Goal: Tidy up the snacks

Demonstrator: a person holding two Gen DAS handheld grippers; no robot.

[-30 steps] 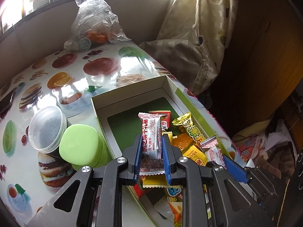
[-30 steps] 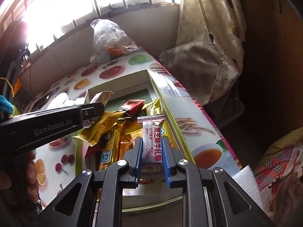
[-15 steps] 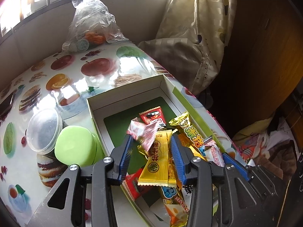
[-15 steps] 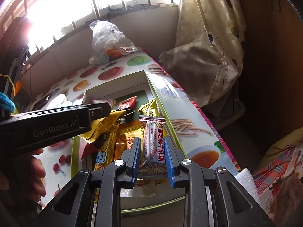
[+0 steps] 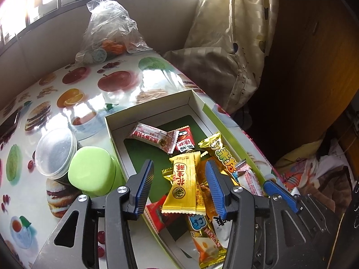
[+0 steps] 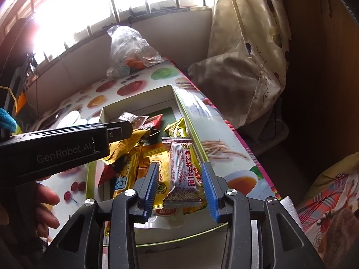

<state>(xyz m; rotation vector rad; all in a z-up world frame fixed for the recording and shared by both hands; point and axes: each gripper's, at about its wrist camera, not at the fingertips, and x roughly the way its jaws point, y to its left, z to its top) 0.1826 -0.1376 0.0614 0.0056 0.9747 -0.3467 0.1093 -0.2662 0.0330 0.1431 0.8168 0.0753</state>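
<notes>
Both tongs have just been opening: the left tongs [image 5: 179, 186] and right tongs [image 6: 179, 189] stand apart, empty. Their white-and-red nougat wrappers [image 5: 154, 136] [image 6: 182, 170] now lie in the shallow white cardboard box [image 5: 148, 109], so two snacks count as sorted.

1. Home, lived-in room.
2. Table [image 5: 116, 85] covered in glossy fruit-and-burger print oilcloth.
3. Patterned curtain [image 5: 237, 35] bunched beside barred window [image 6: 125, 2].
4. Knotted plastic bag [image 5: 107, 33] of odds on the table, floral bedding [image 6: 332, 204] at right.
</notes>
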